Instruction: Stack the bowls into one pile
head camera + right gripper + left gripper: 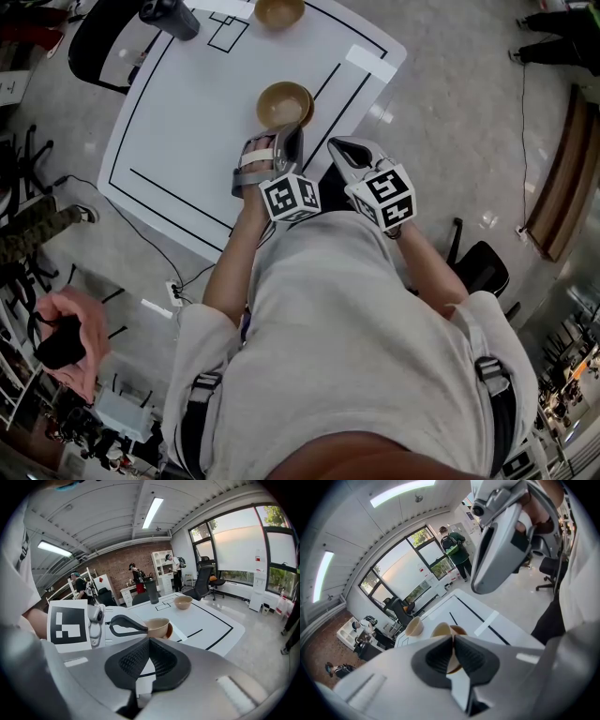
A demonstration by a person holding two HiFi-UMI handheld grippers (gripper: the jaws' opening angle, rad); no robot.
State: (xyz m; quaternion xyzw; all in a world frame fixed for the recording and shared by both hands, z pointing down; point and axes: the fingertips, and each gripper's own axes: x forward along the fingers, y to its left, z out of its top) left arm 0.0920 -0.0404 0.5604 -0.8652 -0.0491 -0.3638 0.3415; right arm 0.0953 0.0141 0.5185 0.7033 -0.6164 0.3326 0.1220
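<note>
On the white table [187, 122] two brown bowls [284, 103] sit nested, the paler one tilted inside the darker [157, 626]. A third bowl [279, 11] stands alone at the far edge [183, 602]. My left gripper [295, 131] is shut, its tips right at the near side of the nested bowls [440, 631]. Nothing shows between its pads, and I cannot tell whether it touches the bowls. My right gripper [333, 145] hovers just right of it, near the table's front corner. It is shut and empty [149, 641].
A dark tumbler [169, 17] stands at the table's far left corner, next to a black office chair [94, 47]. Black lines mark the tabletop. Another chair [483, 267] stands on the floor to my right. People are at desks in the background.
</note>
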